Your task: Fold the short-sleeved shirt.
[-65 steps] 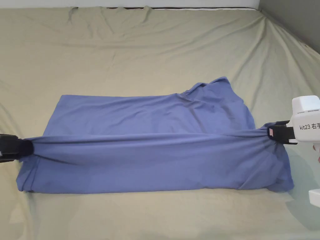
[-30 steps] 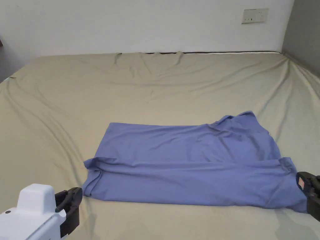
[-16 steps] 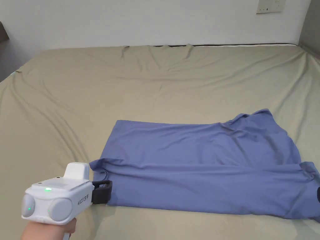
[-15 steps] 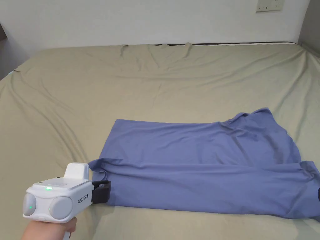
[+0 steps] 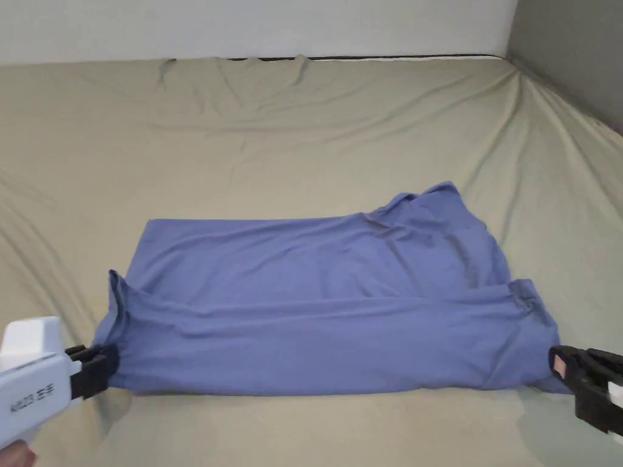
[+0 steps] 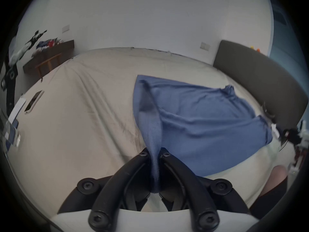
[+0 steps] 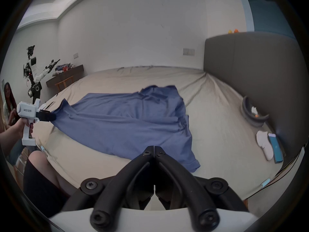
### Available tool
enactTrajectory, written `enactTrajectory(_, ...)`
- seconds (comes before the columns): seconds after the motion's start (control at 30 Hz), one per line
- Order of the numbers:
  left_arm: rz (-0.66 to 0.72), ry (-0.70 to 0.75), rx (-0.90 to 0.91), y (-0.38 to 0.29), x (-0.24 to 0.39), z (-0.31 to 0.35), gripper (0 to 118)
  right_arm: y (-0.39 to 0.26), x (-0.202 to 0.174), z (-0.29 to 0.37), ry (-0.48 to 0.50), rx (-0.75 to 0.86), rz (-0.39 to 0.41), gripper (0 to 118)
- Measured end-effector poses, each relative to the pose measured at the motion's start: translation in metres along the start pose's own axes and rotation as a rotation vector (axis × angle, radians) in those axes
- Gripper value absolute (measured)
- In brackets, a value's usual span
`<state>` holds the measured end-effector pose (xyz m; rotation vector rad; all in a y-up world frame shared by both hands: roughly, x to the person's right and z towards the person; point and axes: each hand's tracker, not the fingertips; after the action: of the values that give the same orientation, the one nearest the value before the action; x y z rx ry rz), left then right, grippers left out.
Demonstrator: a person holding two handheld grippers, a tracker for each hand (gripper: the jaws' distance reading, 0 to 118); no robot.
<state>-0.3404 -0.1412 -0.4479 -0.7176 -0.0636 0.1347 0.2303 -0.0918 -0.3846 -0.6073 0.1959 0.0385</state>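
Note:
The blue short-sleeved shirt (image 5: 316, 304) lies on the bed, folded lengthwise, with its collar end to the right. My left gripper (image 5: 100, 370) is at the shirt's left end, shut on a bunched corner of the hem. In the left gripper view the cloth (image 6: 200, 126) runs up from between the two black jaws of the left gripper (image 6: 154, 153). My right gripper (image 5: 563, 365) sits at the shirt's near right corner. In the right gripper view the jaws of the right gripper (image 7: 153, 149) meet with no cloth between them, and the shirt (image 7: 125, 121) lies just beyond.
The beige sheet (image 5: 304, 134) is wrinkled around the shirt. A grey headboard (image 7: 250, 68) rises on the right. A phone (image 7: 275, 149) and a white item (image 7: 265, 143) lie near it. Another phone (image 6: 34, 101) lies at the bed's left edge.
The left gripper has moved from beside the shirt's near left edge onto its left corner and shut on it, raising that corner. The right gripper has come back into view at the right corner.

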Motion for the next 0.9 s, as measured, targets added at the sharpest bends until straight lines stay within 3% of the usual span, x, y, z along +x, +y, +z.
enactTrajectory(0.07, 0.015, -0.02, -0.002, 0.002, 0.0, 0.009, 4, 0.004, 0.021, -0.014, 0.054, -0.081, -0.046, 7)
enactTrajectory(0.1, 0.011, -0.022, -0.007, 0.001, 0.002, 0.012, 4, 0.003, 0.031, -0.024, 0.079, -0.099, -0.076, 28)
enactTrajectory(0.13, 0.003, -0.024, -0.01, 0.002, 0.007, 0.016, 4, 0.002, 0.038, -0.034, 0.074, -0.093, -0.095, 72)
enactTrajectory(0.17, -0.011, -0.024, -0.013, 0.001, 0.011, 0.017, 4, 0.0, 0.044, -0.046, 0.054, -0.104, -0.095, 100)
enactTrajectory(0.2, -0.029, -0.02, -0.013, 0.0, 0.014, 0.018, 4, -0.002, 0.05, -0.06, 0.014, -0.144, -0.09, 109)
enactTrajectory(0.23, -0.035, -0.018, -0.017, -0.001, 0.016, 0.017, 4, -0.002, 0.055, -0.072, -0.023, -0.179, -0.091, 103)
enactTrajectory(0.27, -0.037, -0.016, -0.02, 0.0, 0.015, 0.016, 4, -0.002, 0.062, -0.083, -0.014, -0.213, -0.144, 92)
enactTrajectory(0.37, -0.024, -0.008, -0.04, -0.004, 0.017, 0.013, 4, -0.011, 0.081, -0.112, -0.021, -0.253, -0.187, 50)
enactTrajectory(0.4, -0.028, -0.004, -0.049, -0.004, 0.016, 0.011, 4, -0.015, 0.082, -0.121, 0.007, -0.32, -0.181, 39)
enactTrajectory(0.43, -0.031, -0.001, -0.056, -0.005, 0.017, 0.01, 4, -0.018, 0.081, -0.124, 0.017, -0.342, -0.17, 20)
enactTrajectory(0.47, -0.033, -0.004, -0.065, -0.006, 0.018, 0.01, 4, -0.017, 0.079, -0.118, -0.06, -0.252, -0.089, 13)
enactTrajectory(0.5, -0.034, -0.002, -0.07, -0.006, 0.017, 0.011, 4, -0.015, 0.082, -0.115, 0.014, -0.229, -0.121, 7)
enactTrajectory(0.53, -0.031, -0.005, -0.07, -0.006, 0.015, 0.012, 4, -0.013, 0.087, -0.112, 0.088, -0.249, -0.214, 6)
enactTrajectory(0.57, -0.027, -0.007, -0.068, -0.006, 0.016, 0.015, 4, -0.01, 0.088, -0.109, 0.031, -0.235, -0.228, 6)
enactTrajectory(0.67, 0.017, -0.042, -0.044, 0.0, 0.014, 0.031, 4, 0.003, 0.077, -0.085, 0.015, -0.167, -0.126, 6)
enactTrajectory(0.9, 0.062, -0.082, -0.005, -0.008, 0.005, 0.089, 4, 0.025, 0.069, -0.014, 0.062, -0.086, -0.105, 6)
